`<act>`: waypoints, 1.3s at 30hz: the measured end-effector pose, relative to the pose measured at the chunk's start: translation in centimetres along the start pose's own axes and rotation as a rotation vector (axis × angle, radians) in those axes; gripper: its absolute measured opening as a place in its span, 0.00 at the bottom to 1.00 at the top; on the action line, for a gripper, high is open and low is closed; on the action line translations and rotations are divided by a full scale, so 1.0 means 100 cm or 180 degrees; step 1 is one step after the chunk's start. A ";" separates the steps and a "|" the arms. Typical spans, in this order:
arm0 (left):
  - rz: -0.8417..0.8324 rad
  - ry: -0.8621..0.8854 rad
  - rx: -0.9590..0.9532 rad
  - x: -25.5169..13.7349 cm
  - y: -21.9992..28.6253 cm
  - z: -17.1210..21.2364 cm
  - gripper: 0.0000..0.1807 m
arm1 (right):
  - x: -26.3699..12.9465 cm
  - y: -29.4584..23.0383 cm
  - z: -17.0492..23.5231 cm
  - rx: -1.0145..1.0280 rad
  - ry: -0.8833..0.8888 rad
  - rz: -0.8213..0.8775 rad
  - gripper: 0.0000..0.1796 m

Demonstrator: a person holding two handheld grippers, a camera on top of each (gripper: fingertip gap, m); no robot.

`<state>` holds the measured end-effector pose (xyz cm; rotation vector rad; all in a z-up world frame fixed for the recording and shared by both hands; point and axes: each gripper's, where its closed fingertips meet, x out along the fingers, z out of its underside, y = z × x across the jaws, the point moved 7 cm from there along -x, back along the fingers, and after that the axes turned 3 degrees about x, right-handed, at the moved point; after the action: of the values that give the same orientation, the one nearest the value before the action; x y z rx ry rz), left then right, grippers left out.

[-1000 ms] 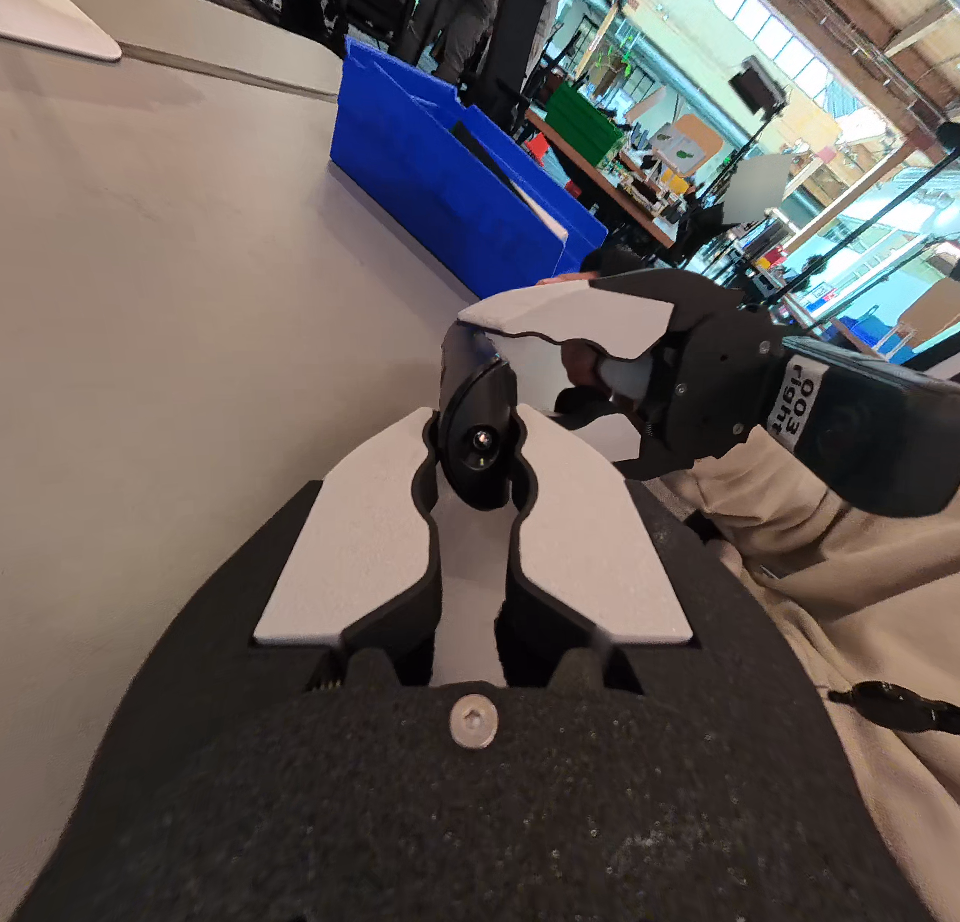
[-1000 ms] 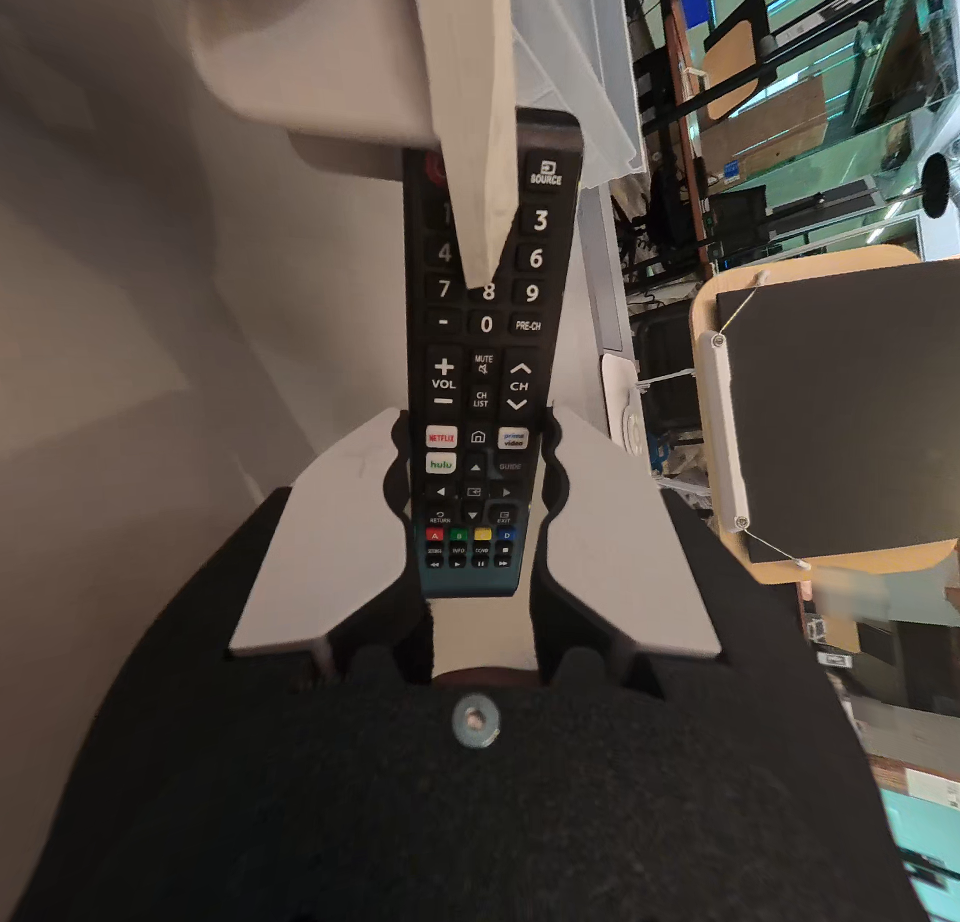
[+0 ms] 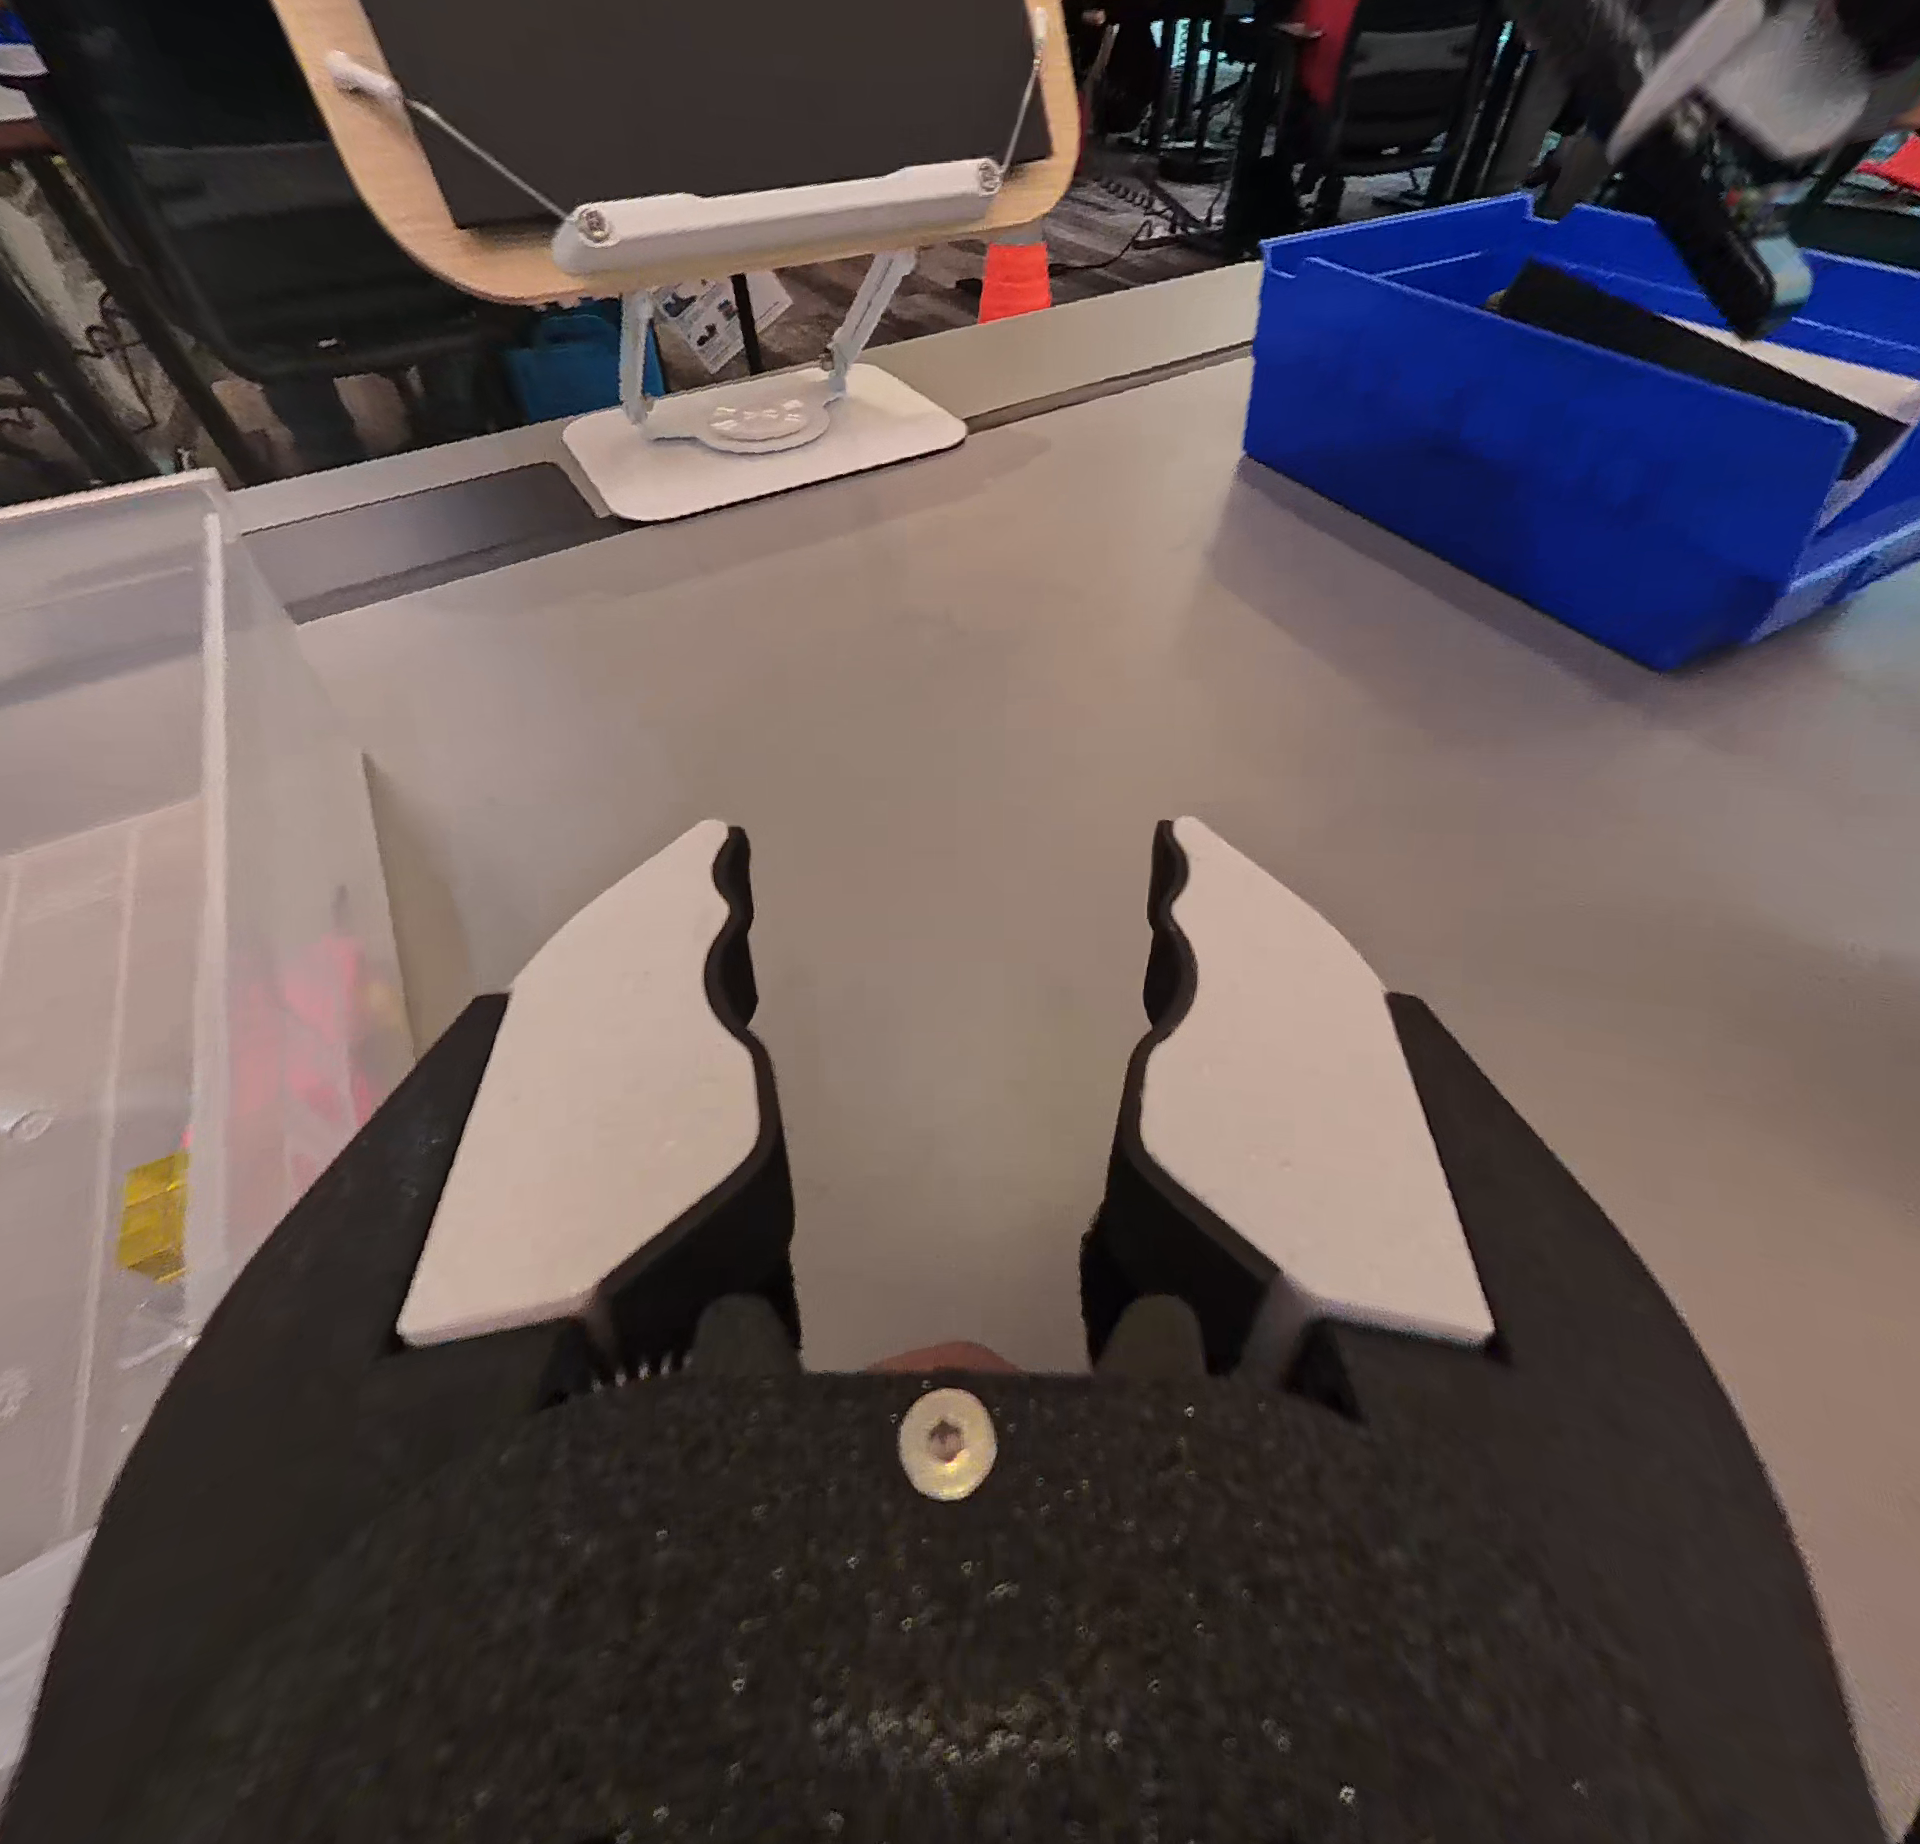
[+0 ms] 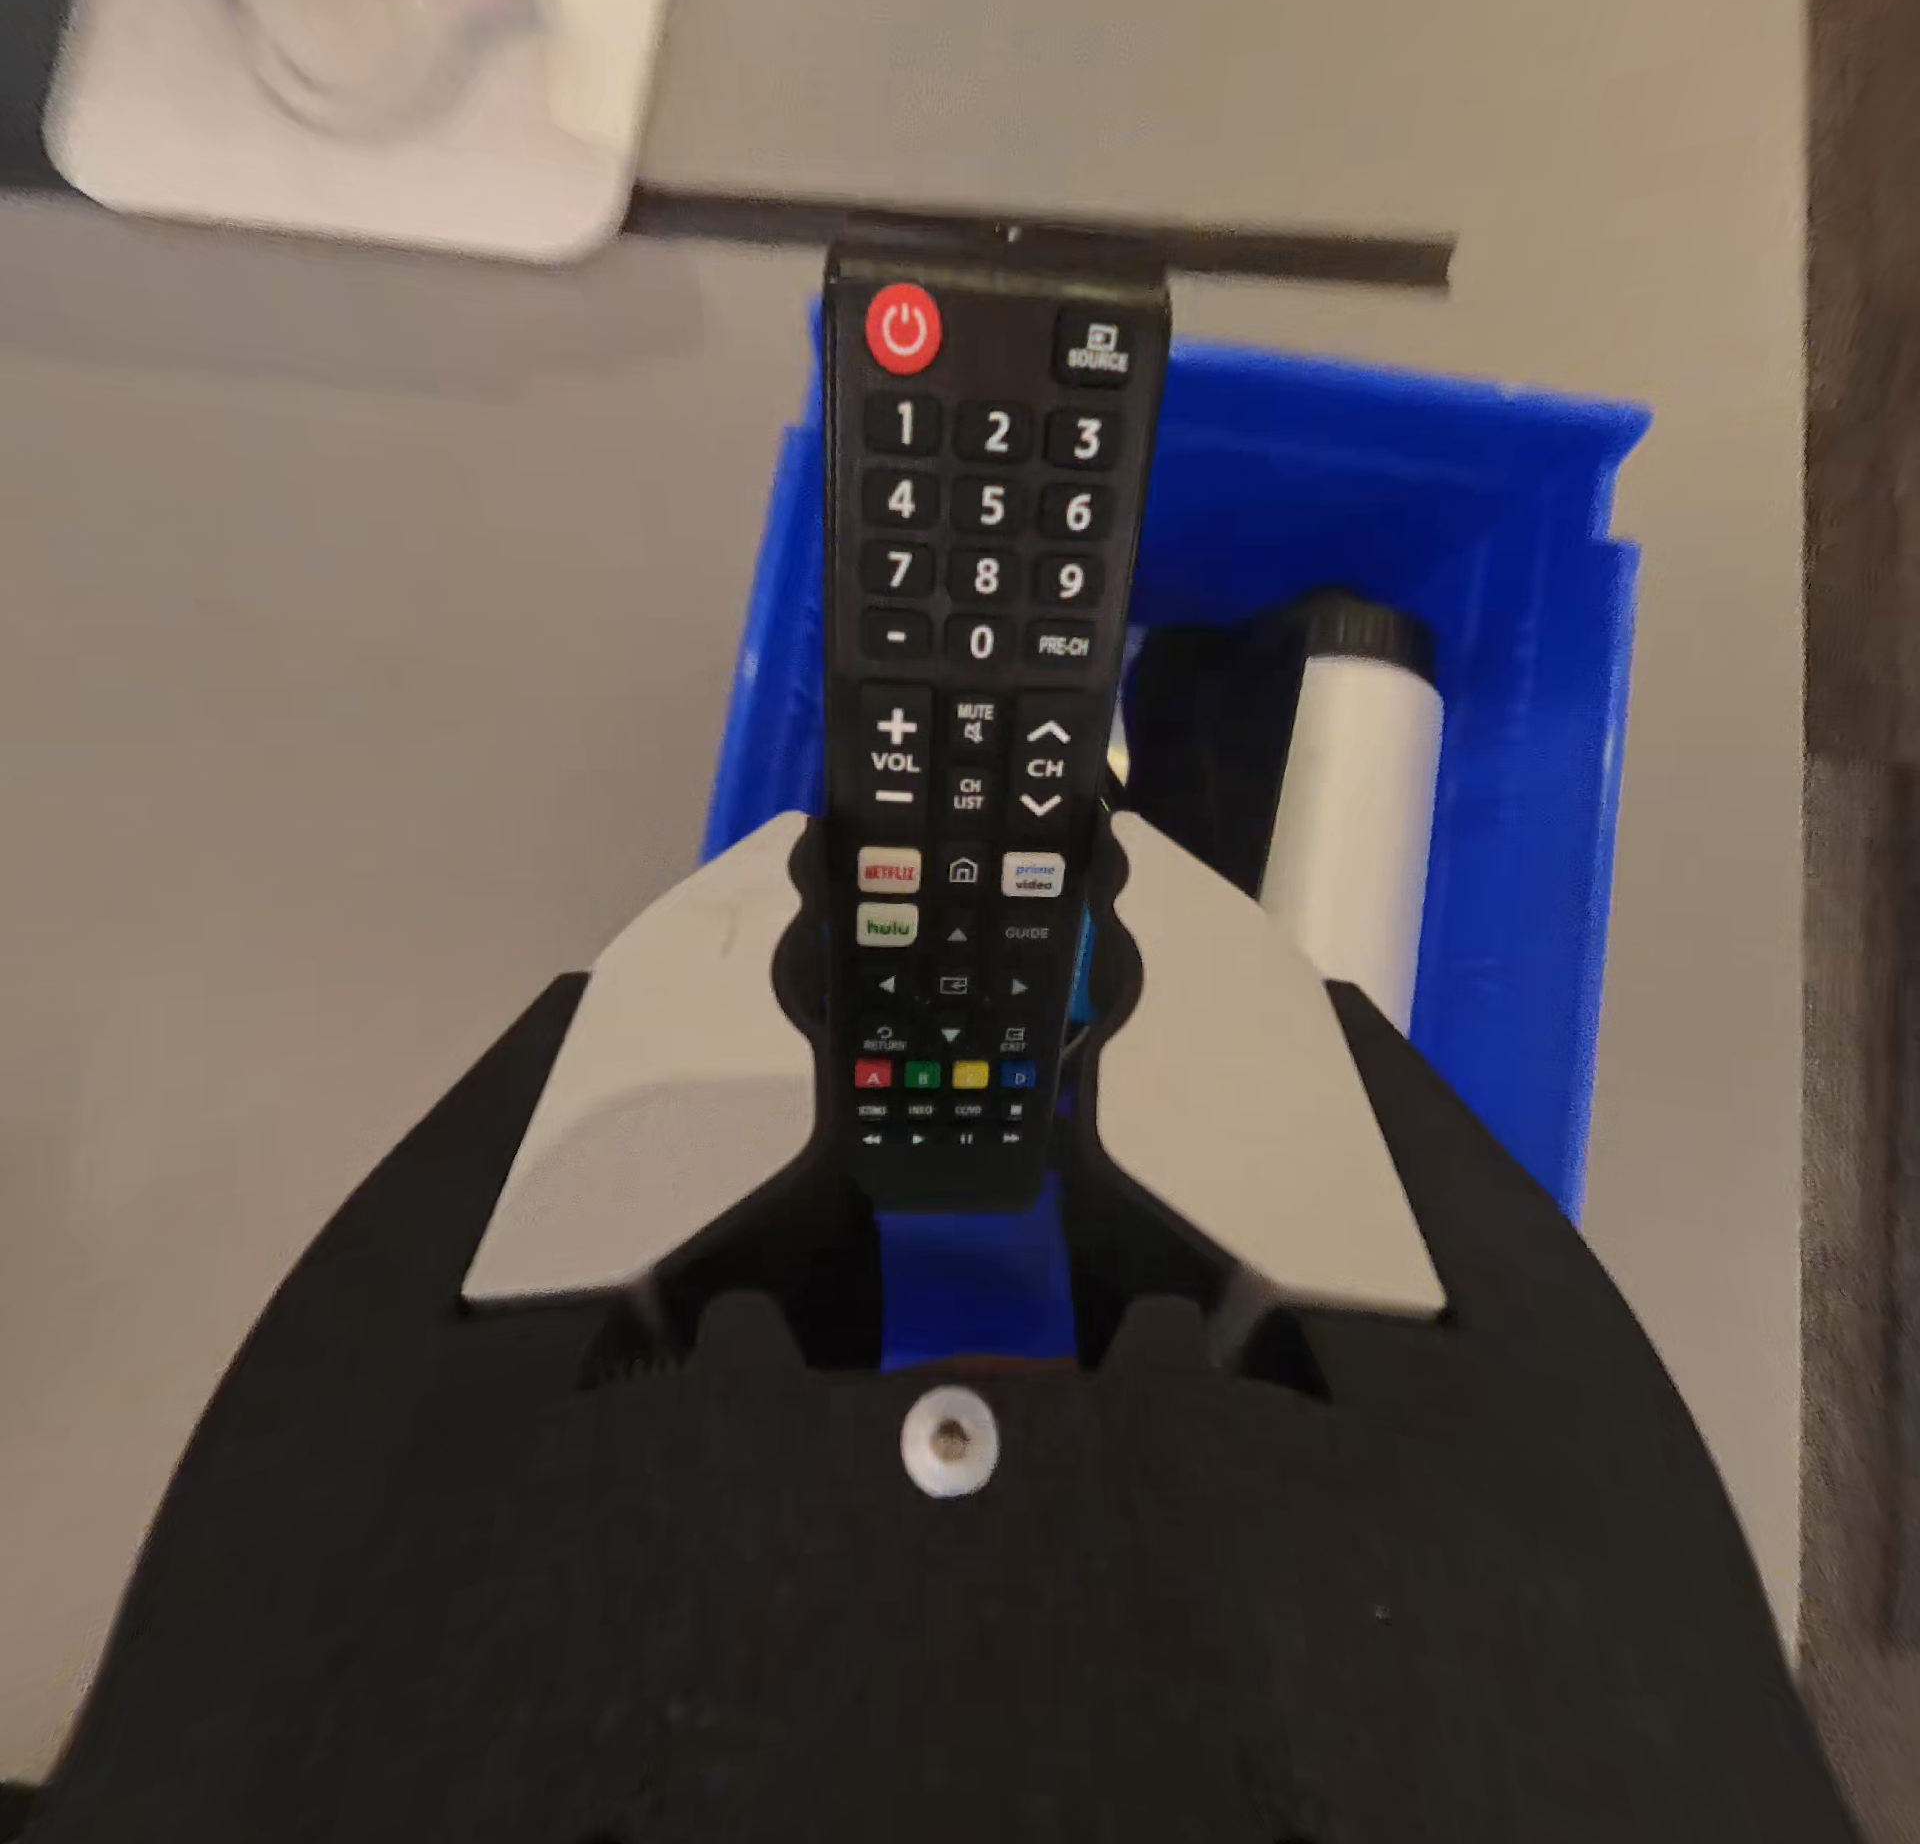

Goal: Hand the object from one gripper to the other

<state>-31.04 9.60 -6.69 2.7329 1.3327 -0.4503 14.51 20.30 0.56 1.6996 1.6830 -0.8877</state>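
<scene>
We see the left gripper point(image 3: 948, 963) at lower centre, fingers spread wide with nothing between them, over the grey bench point(image 3: 935, 672). The right gripper point(image 4: 961, 963) has its fingers clamped on the black remote point(image 4: 982, 651), above the blue bin point(image 4: 1517, 755). In the left view, upper right, it's blurred over that bin point(image 3: 1538, 464).

Matt grey table point(image 3: 987, 672), glossy blue plastic bin point(image 3: 1538, 464), translucent plastic tub point(image 3: 125, 755)
</scene>
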 end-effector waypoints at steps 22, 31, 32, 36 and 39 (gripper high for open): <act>-0.0154 -0.0024 -0.0022 -0.007 -0.002 0.000 0.37 | 0.053 0.016 0.018 -0.0051 -0.0294 -0.0135 0.37; 0.0062 -0.0062 -0.0034 -0.001 0.007 0.001 0.40 | -0.062 -0.147 0.102 -0.0981 0.1833 -0.2358 0.35; 0.0138 -0.0034 -0.0024 0.001 0.012 0.000 0.41 | -0.056 -0.167 0.125 -0.1022 0.1799 -0.2577 0.33; 0.0641 0.0118 0.0000 -0.001 0.035 -0.008 0.42 | -0.028 -0.219 0.200 -0.1406 0.1572 -0.3060 0.36; 0.0930 0.0158 -0.0208 -0.005 0.044 -0.011 0.42 | -0.026 -0.225 0.203 -0.1768 0.1646 -0.2885 0.36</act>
<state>-27.66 6.71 -5.75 2.8350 0.9151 -0.3114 -9.11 3.39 -8.62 0.7766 2.8013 -0.2351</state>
